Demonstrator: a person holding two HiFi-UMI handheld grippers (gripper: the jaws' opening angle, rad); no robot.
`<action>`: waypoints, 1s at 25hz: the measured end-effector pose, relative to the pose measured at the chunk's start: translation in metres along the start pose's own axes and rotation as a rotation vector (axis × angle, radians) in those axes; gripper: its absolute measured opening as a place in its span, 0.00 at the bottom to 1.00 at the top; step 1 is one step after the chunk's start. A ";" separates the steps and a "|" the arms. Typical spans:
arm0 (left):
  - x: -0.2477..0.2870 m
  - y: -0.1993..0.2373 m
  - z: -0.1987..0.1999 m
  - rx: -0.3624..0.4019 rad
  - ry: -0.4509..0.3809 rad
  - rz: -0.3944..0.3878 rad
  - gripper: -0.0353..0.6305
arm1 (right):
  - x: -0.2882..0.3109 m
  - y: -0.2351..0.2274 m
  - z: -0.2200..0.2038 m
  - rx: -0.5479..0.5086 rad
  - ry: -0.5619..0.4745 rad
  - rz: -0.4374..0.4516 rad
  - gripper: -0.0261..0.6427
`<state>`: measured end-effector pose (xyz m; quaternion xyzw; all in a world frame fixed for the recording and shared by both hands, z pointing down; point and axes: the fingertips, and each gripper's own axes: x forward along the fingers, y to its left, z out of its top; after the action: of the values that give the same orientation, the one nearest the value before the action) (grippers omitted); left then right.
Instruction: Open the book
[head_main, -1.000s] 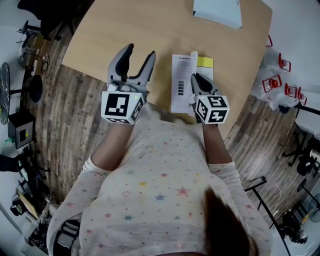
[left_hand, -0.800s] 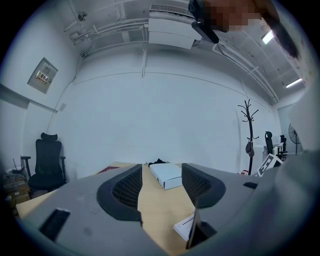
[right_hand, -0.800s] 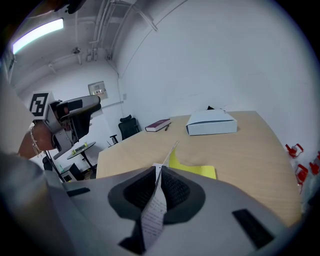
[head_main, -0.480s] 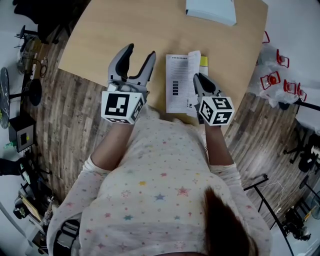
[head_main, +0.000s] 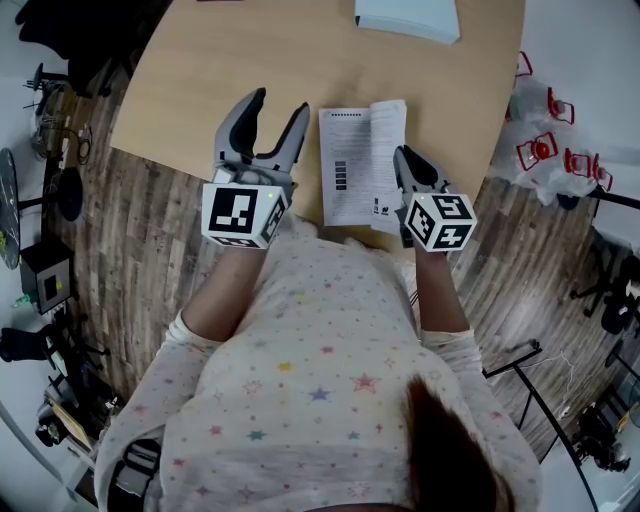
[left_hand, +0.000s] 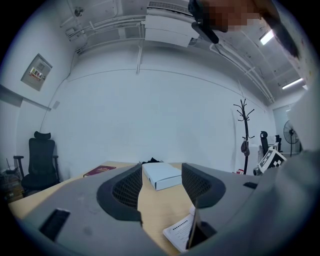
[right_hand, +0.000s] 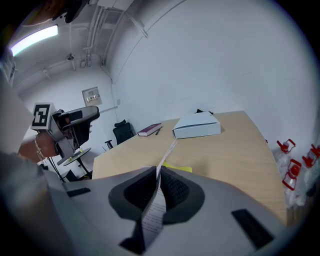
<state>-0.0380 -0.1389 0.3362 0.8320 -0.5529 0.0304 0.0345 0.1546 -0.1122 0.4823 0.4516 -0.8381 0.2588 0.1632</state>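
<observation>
Carried the lifted leaf (head_main: 388, 150) further left over the booklet (head_main: 343, 165) since a second ago, so covering, in the head view, the yellow strip seen then along the booklet's right edge. Pinches that leaf edge-on in the right tongs (head_main: 410, 172), closed down to the thickness of the paper, at the booklet's near right corner. Holds the left tongs (head_main: 272, 115) wide apart with nothing between them, just left of the booklet and not touching it. Finds the booklet flat on the wooden table (head_main: 230, 60), close to the near edge, open with print upward. Beyond the booklet, at the far edge, a white box (head_main: 408, 18); beyond and left of the booklet, a dark red book (right_hand: 150, 130). Beneath the raised leaf, from the right gripper view, a yellow sheet (right_hand: 177, 169) lying flat.
</observation>
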 end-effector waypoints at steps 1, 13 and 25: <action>0.001 -0.001 0.000 0.000 0.001 -0.003 0.41 | -0.001 -0.002 0.000 0.002 -0.002 -0.003 0.08; 0.011 -0.012 0.001 -0.001 -0.005 -0.037 0.41 | -0.017 -0.026 0.001 0.001 -0.009 -0.054 0.08; 0.011 -0.015 0.002 -0.004 -0.013 -0.058 0.41 | -0.029 -0.047 -0.001 -0.031 0.009 -0.113 0.08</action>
<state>-0.0195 -0.1437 0.3350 0.8478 -0.5289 0.0228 0.0333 0.2095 -0.1133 0.4815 0.4943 -0.8145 0.2384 0.1884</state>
